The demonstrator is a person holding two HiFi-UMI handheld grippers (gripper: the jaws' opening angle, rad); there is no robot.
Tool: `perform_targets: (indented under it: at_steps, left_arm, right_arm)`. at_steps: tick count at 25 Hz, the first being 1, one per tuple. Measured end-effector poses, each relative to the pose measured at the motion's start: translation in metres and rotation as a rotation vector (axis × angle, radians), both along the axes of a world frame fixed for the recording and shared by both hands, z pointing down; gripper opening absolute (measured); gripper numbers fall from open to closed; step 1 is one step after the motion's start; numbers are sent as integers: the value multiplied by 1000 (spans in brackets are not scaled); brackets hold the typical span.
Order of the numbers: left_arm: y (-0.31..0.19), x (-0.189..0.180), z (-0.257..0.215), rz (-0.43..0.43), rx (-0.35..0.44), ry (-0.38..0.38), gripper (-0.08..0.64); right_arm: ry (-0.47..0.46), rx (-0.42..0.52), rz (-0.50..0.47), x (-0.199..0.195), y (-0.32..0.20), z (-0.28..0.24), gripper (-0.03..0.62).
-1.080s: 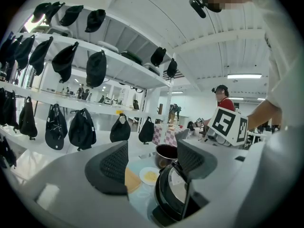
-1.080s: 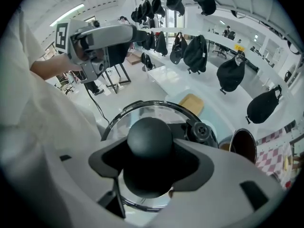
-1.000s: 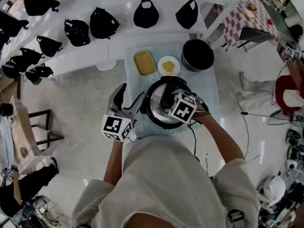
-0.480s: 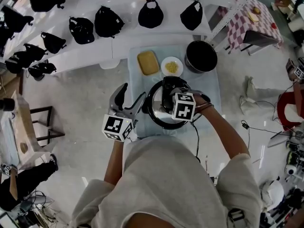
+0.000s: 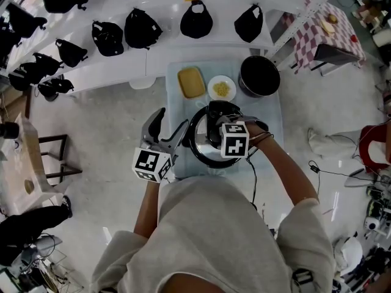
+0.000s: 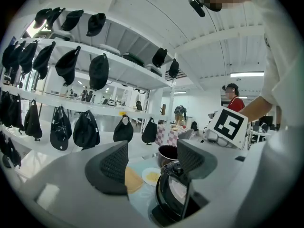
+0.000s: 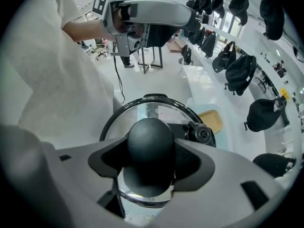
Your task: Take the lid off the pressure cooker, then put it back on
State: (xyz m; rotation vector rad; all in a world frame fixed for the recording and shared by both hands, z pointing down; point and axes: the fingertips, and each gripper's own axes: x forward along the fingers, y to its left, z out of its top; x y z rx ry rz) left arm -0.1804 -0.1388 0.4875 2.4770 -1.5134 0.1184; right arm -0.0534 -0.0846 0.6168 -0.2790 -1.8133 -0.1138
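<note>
The pressure cooker [image 5: 204,154] stands on a pale blue table [image 5: 272,118], its glass lid [image 7: 142,109] with a black rim sitting on it. My right gripper [image 5: 215,127] points steeply down over the lid, shut on the round black lid knob [image 7: 151,141], with a pad pressed on each side. A black valve [image 7: 202,133] sits beside the knob. My left gripper [image 5: 170,122] hangs just left of the cooker, open and empty. In the left gripper view the cooker [image 6: 173,198] shows below the left gripper [image 6: 152,158], near its right jaw.
Behind the cooker lie a yellow block [image 5: 191,82], a white plate of yellow food [image 5: 221,88] and a black pot [image 5: 259,75]. White shelves with several black bags [image 5: 140,28] run along the far side. A dark stool [image 5: 55,157] stands at the left.
The right gripper has rolled round on the lid knob, its marker cube turning with it. The left gripper has stayed where it was.
</note>
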Motion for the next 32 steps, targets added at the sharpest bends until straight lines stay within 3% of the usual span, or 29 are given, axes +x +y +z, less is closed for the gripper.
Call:
perform_targets:
  at_steps: [9, 18, 22, 27, 32]
  left_arm:
    - [0, 10, 0, 7, 0, -10, 305]
    - [5, 14, 0, 19, 4, -26, 305]
    - [6, 15, 2, 14, 1, -28, 305]
    - [7, 12, 4, 3, 0, -38, 291]
    - [6, 6, 3, -17, 12, -51, 227]
  right_arm:
    - [-102, 100, 99, 5, -8, -8, 299]
    - [-371, 152, 353, -1, -13, -51, 299]
    - [-568, 173, 571, -2, -32, -80, 289]
    - [-914, 227, 930, 18, -67, -123, 188]
    - [-1003, 313, 1103, 53, -84, -138, 105]
